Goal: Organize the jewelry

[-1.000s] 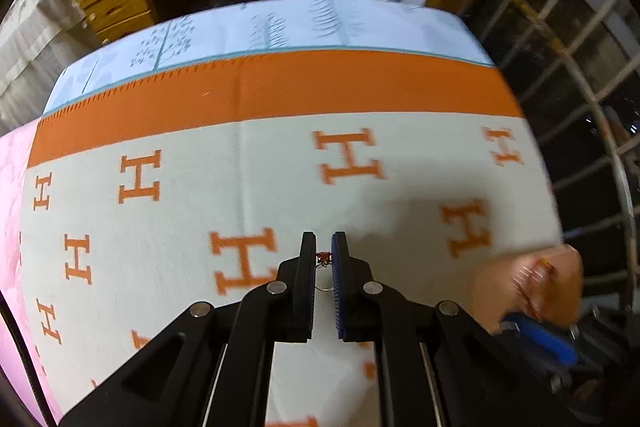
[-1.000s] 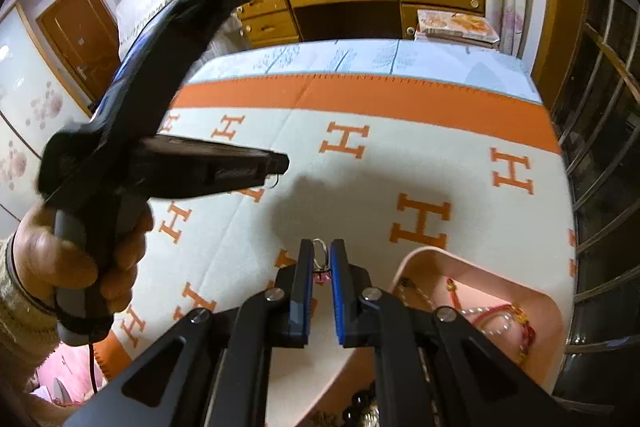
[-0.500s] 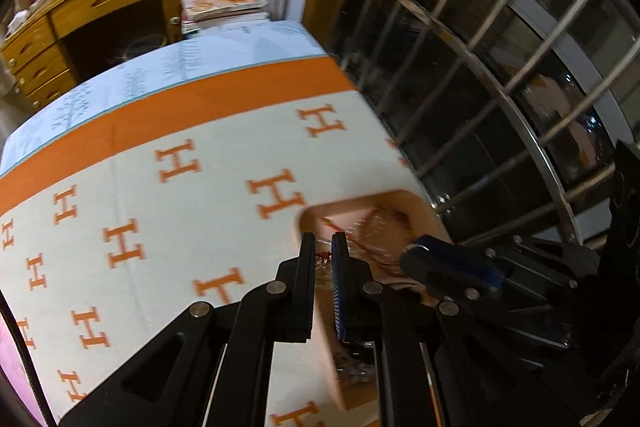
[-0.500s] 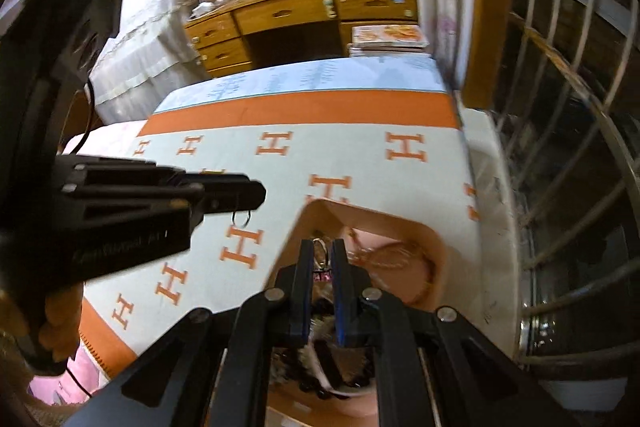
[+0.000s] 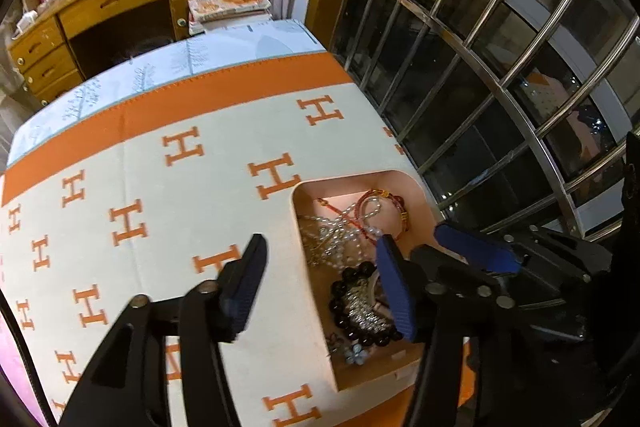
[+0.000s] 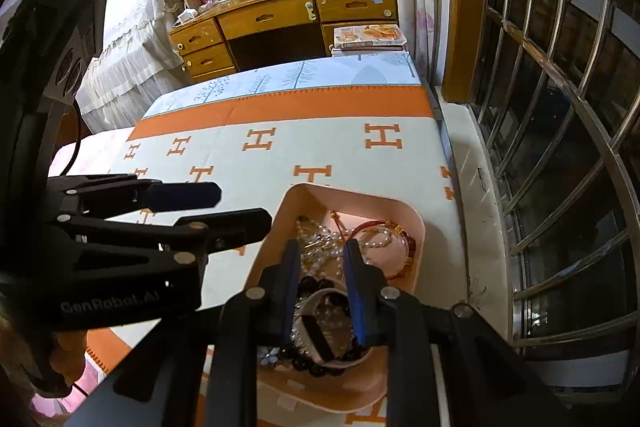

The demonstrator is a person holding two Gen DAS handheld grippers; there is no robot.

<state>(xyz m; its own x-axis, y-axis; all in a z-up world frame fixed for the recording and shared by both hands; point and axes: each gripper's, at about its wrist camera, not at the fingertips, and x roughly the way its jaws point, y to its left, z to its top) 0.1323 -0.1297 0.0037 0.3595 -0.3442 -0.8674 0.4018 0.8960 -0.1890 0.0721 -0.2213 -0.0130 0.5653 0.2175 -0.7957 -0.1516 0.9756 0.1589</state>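
Both grippers now parted, nothing held | left gripper [image 5: 320, 283] wide, right gripper [image 6: 320, 291] narrower, over pink tray [image 6: 416, 227] | 2 pieces judged dropped onto jewelry [image 5: 340, 239]

Warm indoor light, dark windows [image 5: 500, 75] — sharp centre, fisheye-bent edges (black vignette corners).

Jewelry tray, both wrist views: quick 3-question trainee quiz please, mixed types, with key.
1. True or false: both grippers are open.
2. The pink tray sits on: A) bare wood B) the H-patterned blanket C) the windowsill.
3. Fill in: the right gripper is over the ____.

Key: 1 true: left gripper and right both spread, holding nothing. 2 B. 3 tray, above the black bead bracelet.
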